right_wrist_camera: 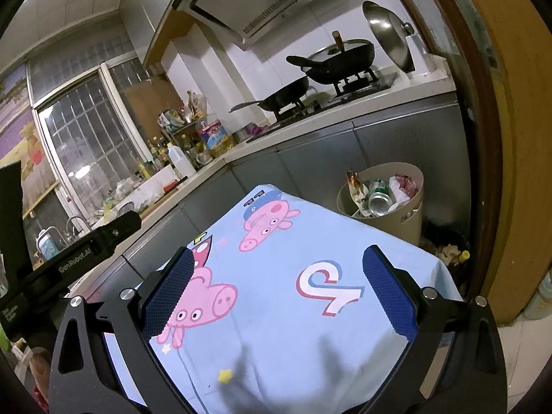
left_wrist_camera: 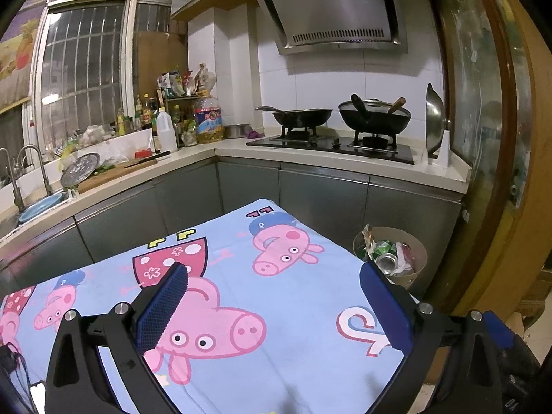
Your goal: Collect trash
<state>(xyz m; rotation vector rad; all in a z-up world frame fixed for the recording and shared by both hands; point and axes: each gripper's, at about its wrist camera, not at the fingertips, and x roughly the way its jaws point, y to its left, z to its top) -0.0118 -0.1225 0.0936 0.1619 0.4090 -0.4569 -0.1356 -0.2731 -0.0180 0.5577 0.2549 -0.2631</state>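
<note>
A beige trash bin (left_wrist_camera: 415, 241) stands on the floor past the table's far right corner, holding a crushed can (left_wrist_camera: 387, 261), wrappers and paper. It also shows in the right wrist view (right_wrist_camera: 410, 217) with the can (right_wrist_camera: 379, 201) on top. My left gripper (left_wrist_camera: 274, 298) is open and empty above the cartoon-pig tablecloth (left_wrist_camera: 276, 310). My right gripper (right_wrist_camera: 276, 286) is open and empty above the same cloth (right_wrist_camera: 276, 310). The left gripper's black body (right_wrist_camera: 86, 252) shows at the left of the right wrist view. No loose trash is visible on the cloth.
Grey kitchen cabinets (left_wrist_camera: 310, 193) with a light counter run behind the table. A stove with two black woks (left_wrist_camera: 374, 117) is at the back right, bottles (left_wrist_camera: 165, 131) in the corner, a sink (left_wrist_camera: 34, 200) at left. A wooden door frame (left_wrist_camera: 500, 138) stands right of the bin.
</note>
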